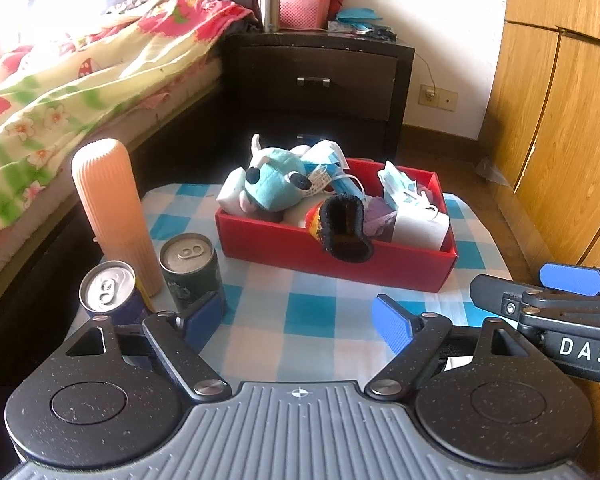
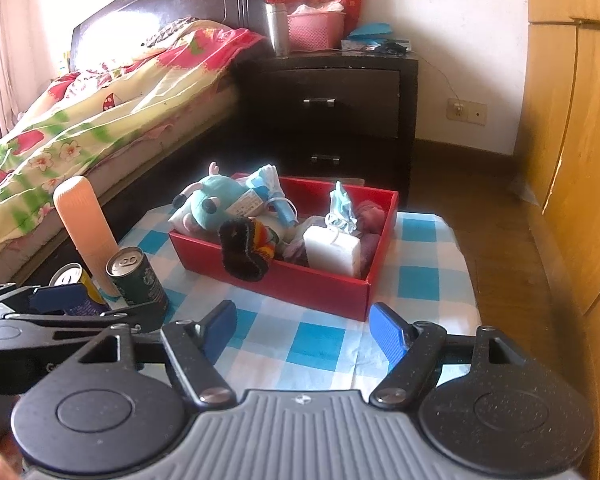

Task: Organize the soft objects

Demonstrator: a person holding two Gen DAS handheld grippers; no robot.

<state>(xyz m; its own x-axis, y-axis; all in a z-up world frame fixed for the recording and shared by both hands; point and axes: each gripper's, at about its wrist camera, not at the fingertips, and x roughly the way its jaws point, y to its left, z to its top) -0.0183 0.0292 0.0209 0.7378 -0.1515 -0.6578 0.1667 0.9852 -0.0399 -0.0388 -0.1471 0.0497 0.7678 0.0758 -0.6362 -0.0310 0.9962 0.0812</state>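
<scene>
A red box [image 1: 380, 270] [image 2: 320, 286] stands on the blue-and-white checked cloth [image 1: 312, 312] [image 2: 312, 340]. It holds a teal plush toy [image 1: 276, 180] [image 2: 216, 200], face masks [image 1: 400, 188] [image 2: 340, 208], a white block [image 2: 332, 252], purple cloth [image 1: 380, 216] and a black sock [image 1: 346, 230] [image 2: 242, 252] that hangs over the box's front wall. My left gripper [image 1: 300, 316] is open and empty, hovering over the cloth in front of the box. My right gripper [image 2: 304, 330] is open and empty, also short of the box; it shows at the right of the left wrist view [image 1: 540, 292].
Two drink cans [image 1: 190, 268] [image 1: 108, 290] and a tall ribbed orange bottle [image 1: 108, 204] stand at the cloth's left. A bed with a flowered quilt [image 1: 80, 80] lies left, a dark nightstand [image 1: 320, 80] behind, a wooden wardrobe [image 1: 560, 120] right.
</scene>
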